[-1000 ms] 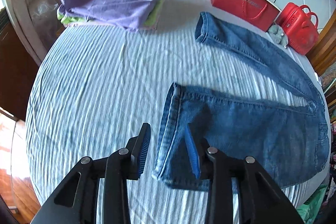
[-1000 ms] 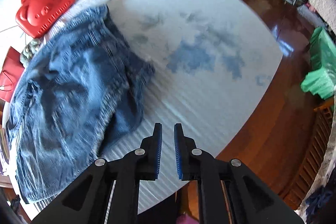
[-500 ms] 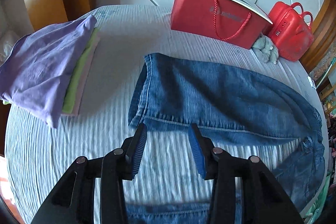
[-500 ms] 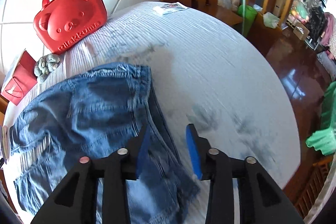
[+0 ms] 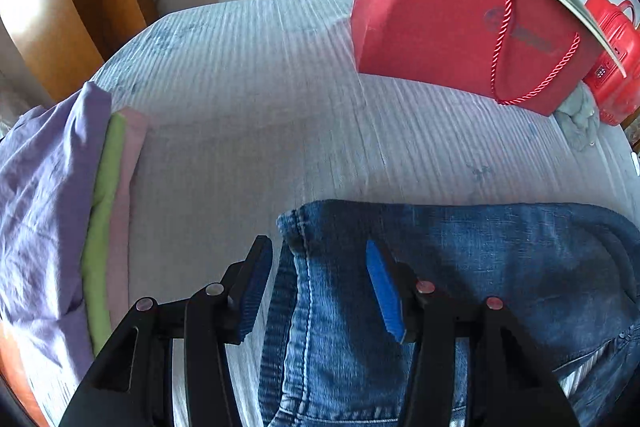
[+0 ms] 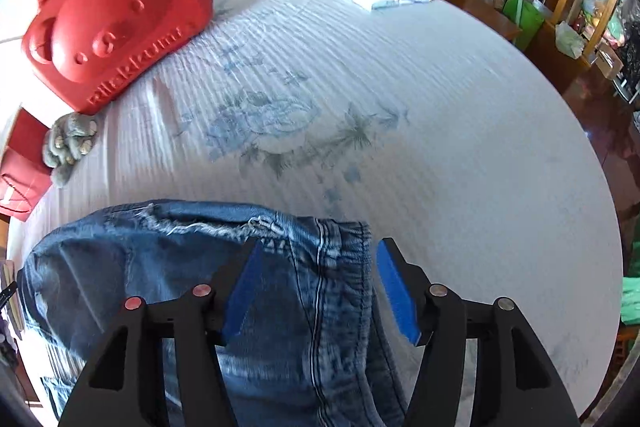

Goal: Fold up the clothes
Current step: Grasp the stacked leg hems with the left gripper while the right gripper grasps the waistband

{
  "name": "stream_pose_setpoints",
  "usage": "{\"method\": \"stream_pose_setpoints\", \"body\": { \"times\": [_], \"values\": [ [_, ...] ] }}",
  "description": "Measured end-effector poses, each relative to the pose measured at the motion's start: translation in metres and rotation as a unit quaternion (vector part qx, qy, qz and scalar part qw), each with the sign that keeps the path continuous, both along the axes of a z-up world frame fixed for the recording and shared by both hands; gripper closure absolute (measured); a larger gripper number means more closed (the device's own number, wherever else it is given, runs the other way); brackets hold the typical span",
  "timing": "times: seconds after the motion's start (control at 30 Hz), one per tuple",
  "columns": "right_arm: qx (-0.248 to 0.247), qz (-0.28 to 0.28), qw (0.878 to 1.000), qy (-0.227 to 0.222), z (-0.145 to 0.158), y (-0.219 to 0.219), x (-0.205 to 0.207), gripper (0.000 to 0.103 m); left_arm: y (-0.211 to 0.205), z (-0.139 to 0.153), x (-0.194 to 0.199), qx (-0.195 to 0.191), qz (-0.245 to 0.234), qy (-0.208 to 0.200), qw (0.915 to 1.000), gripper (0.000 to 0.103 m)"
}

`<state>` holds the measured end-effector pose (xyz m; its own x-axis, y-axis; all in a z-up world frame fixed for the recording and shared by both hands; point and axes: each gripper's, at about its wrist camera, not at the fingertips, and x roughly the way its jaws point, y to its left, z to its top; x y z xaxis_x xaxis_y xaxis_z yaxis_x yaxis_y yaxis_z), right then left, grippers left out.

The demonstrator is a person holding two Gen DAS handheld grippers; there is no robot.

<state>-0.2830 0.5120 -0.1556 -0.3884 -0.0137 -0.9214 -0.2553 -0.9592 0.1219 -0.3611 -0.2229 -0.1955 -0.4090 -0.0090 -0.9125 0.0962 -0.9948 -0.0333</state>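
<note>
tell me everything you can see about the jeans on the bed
The jeans are mid-blue washed denim with pale stitched seams, lying flat on the striped, flower-printed bedspread. In the left view a hemmed leg end sits between the opening left claw; no pad presses it. In the right view a frayed, stitched edge runs across the far side, under the opening right claw, also untouched. A red paper bag stands apart beyond them.

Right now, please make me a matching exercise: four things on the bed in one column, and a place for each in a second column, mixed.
Things:
1. jeans
2. red paper bag
3. red bear case
4. folded shirts

Places:
A. left edge of left wrist view
B. standing at the wall, rope handle
C. under both open grippers
D. leaning at the wall, beside a grey plush

Pairs: 1-C, 2-B, 3-D, 4-A
</note>
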Motion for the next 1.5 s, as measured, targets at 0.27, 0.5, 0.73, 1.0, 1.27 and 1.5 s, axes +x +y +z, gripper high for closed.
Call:
{"method": "stream_pose_setpoints", "body": {
  "times": [0.27,0.5,0.73,1.0,1.27,1.5],
  "values": [
    [0.004,0.015,0.999,-0.032,-0.027,-0.003,-0.025,0.034,0.0,-0.013,-0.019,-0.005,-0.013,-0.001,0.9999,0.046],
    [0.043,0.032,0.998,-0.039,-0.035,-0.016,-0.03,0.049,0.015,-0.009,-0.01,-0.008,-0.038,0.001,0.9992,0.082],
    [0.116,0.077,0.99,0.01,-0.007,-0.041,-0.02,0.07,0.031,0.045,0.002,-0.048,-0.037,0.059,0.9965,0.096],
    [0.069,0.112,0.963,0.234,0.102,-0.028,0.101,0.071,0.007,0.162,0.15,-0.049,-0.064,0.217,0.9728,0.091],
    [0.015,0.103,0.983,0.153,0.044,-0.012,0.254,0.07,-0.013,0.076,0.301,-0.025,-0.068,0.1,0.9924,0.088],
    [-0.009,0.083,0.996,0.045,0.0,-0.008,0.303,0.065,-0.015,0.019,0.354,0.013,-0.048,0.013,0.9987,0.065]
  ]
}}
